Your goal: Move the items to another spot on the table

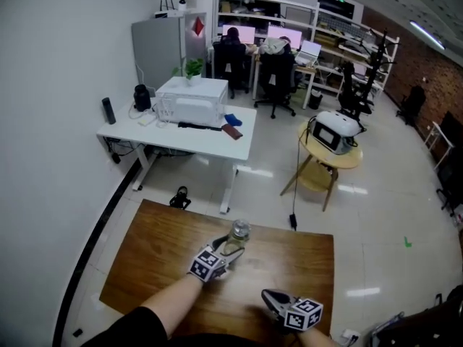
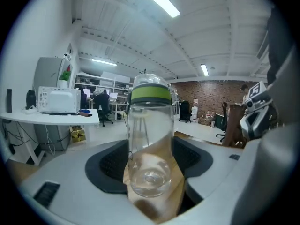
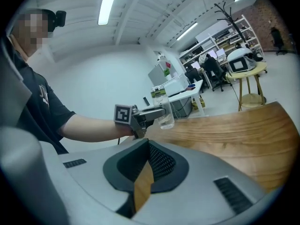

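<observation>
Obs.: wooden table in the foreground, seen from the head view. One item on it, a clear glass bottle with a green band under its cap, upright, near the far edge at about the middle of the table's width.

Left gripper: reaches forward from the person's left arm. In the left gripper view the bottle stands between the dark fingers, and both pads lie against the glass, so it is clamped on the bottle. Whether the bottle's base touches the wood or sits just above it cannot be told.

Right gripper: low over the near right part of the table, well apart from the bottle. Its fingers are closed together with nothing between them (only a sliver of wood shows below the pads).

Background: a white table stands on the floor beyond.
</observation>
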### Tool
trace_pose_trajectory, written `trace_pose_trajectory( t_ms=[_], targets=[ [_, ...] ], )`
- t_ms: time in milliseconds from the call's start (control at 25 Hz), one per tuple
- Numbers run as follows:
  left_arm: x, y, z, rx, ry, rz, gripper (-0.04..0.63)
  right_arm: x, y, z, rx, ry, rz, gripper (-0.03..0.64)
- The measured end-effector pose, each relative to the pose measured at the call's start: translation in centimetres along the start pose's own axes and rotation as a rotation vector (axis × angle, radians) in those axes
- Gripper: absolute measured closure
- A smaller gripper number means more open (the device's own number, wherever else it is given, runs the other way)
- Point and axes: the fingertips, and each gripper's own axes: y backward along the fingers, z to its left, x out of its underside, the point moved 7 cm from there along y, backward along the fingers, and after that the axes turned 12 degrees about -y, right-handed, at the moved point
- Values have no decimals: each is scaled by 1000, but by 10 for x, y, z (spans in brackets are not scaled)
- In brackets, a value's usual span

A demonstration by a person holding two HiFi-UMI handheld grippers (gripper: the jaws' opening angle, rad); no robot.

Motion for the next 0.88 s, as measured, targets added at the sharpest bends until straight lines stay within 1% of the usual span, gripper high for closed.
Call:
trace_pose_trajectory(
  t_ms=[160,280,440,560,640,760,880],
  targets=[
    [-2,48,-21,3,-2,-2,299,14,10,25,-8,20,2,627],
    [5,84,-34,35,-14,-3,299,28,10,46,5,27,-13,627],
    [16,128,-53,114,-50,-5,299,50,6,69,78,42,-53,626],
    [18,160,-70,182,-78,-17,299,69,11,88,132,4,-112,626],
    [18,178,-86,216,-91,-23,299,84,21,101,162,-9,-128,626],
    [16,198,-111,239,-93,-29,299,104,41,118,180,-6,-128,626],
    [20,214,-137,239,-95,-19,299,124,65,126,179,-16,-136,627]
  ],
)
